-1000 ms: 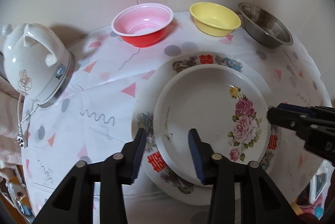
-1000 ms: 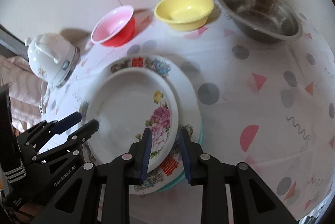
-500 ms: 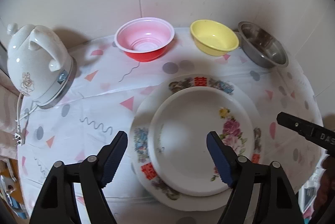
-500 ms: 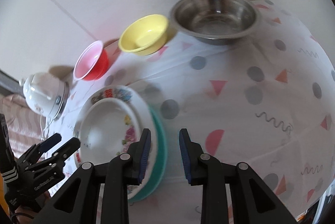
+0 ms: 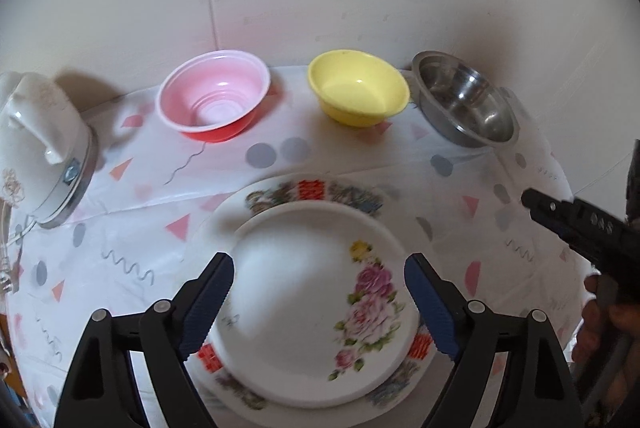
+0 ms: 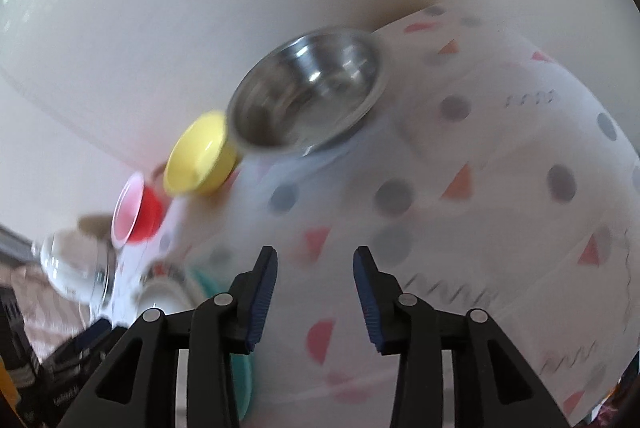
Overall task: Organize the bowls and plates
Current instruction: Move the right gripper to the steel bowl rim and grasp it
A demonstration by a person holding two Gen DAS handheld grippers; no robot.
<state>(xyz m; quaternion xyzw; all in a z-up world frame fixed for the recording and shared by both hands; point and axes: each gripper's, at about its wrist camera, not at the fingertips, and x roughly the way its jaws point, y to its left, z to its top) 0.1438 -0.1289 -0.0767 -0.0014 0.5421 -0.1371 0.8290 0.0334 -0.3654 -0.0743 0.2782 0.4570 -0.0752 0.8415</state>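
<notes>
A white rose-patterned plate [image 5: 316, 300] lies stacked on a larger patterned plate [image 5: 316, 191] in the left wrist view. My left gripper [image 5: 318, 292] is open and empty above them. A pink bowl [image 5: 214, 99], a yellow bowl [image 5: 358, 93] and a steel bowl [image 5: 466, 105] stand along the wall. My right gripper [image 6: 316, 284] is open and empty above the cloth, facing the steel bowl [image 6: 306, 95]. The yellow bowl [image 6: 200, 153] and pink bowl [image 6: 136, 214] show to its left. The plate stack with a teal rim [image 6: 240, 380] sits at the lower left, blurred.
A white electric kettle [image 5: 40, 147] stands at the table's left, also blurred in the right wrist view [image 6: 72, 268]. The patterned tablecloth [image 5: 132, 228] covers the table. The wall runs right behind the bowls. The right gripper's fingers [image 5: 576, 224] show at the right edge.
My left gripper has opened wide off the rose plate and pulled back. My right gripper has opened, left the plate stack and swung right toward the steel bowl.
</notes>
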